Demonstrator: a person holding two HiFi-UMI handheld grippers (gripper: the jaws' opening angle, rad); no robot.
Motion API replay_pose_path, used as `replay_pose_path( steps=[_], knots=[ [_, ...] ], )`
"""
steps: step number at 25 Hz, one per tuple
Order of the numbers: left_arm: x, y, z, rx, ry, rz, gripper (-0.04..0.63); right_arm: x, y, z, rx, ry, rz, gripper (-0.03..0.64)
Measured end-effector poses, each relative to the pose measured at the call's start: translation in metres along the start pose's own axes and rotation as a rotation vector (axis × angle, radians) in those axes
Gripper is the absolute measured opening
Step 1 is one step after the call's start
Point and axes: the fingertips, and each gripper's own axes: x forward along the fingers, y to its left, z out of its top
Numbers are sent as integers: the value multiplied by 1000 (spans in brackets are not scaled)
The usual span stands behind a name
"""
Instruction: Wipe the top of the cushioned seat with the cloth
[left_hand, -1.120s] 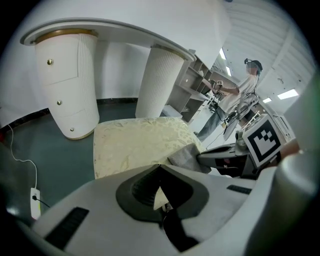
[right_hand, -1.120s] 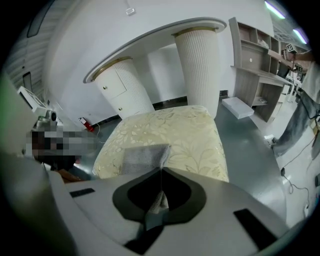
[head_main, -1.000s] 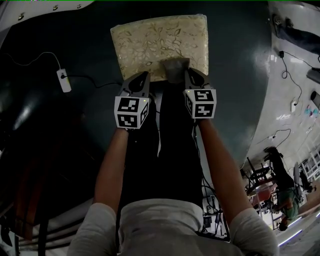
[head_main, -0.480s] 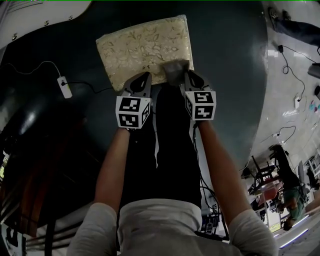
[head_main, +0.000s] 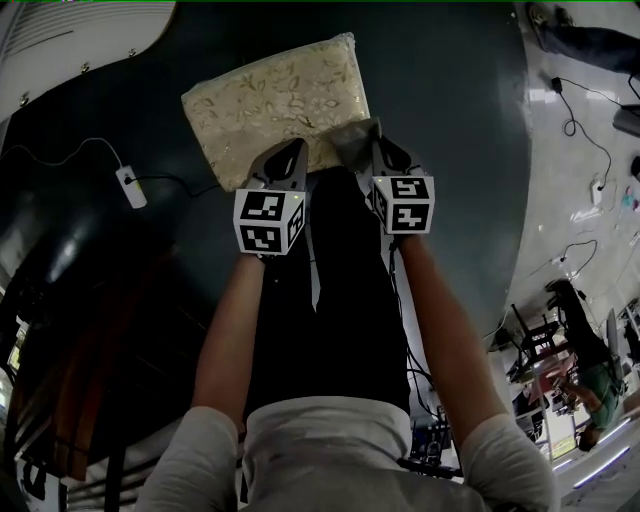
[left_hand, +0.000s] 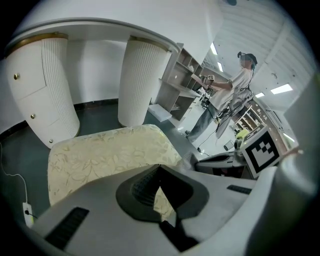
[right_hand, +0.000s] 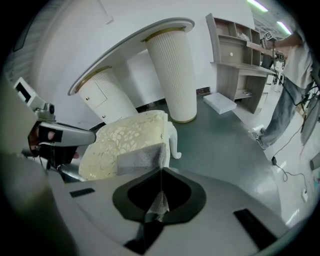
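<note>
The cushioned seat (head_main: 270, 100) has a cream top with a gold leaf pattern and stands on a dark floor. A grey cloth (head_main: 350, 140) lies on its near right corner, and my right gripper (head_main: 378, 150) is shut on the cloth's near edge. In the right gripper view the cloth (right_hand: 142, 156) rests flat on the seat (right_hand: 125, 135), above a white leg (right_hand: 173, 142). My left gripper (head_main: 288, 160) is shut and holds nothing; it hovers over the seat's near edge, left of the cloth. The left gripper view shows the seat top (left_hand: 105, 150) ahead of it.
A white power strip (head_main: 125, 185) with its cable lies on the floor left of the seat. Fluted white pedestals (right_hand: 172, 70) under a curved counter stand behind it. Shelving (right_hand: 235, 60) and a person (left_hand: 235, 85) are farther off.
Relative to the seat, both grippers and the cloth have slid rightward along its near edge; the cloth now sits at the near right corner. The seat appears farther left in the head view.
</note>
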Motion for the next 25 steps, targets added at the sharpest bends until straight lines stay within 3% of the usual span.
replay_pose_path(
  steps=[7,11,15,21,25],
  knots=[
    [-7,10,3,-1,-7,-22,14,-30,2,40,-26,-88,-61,17],
    [-22,22,17,-12,-40,-12,14,-51,1,77,-109,-137,-168,17],
    [-33,40,18,-27,-59,1,14,-40,7,91,-212,-116,-229,17],
    [-44,71,-7,-80,-59,27,14,10,38,68,-277,6,-148,17],
    [-51,90,-21,-107,-50,44,14,25,43,60,-229,28,-146,17]
  ],
)
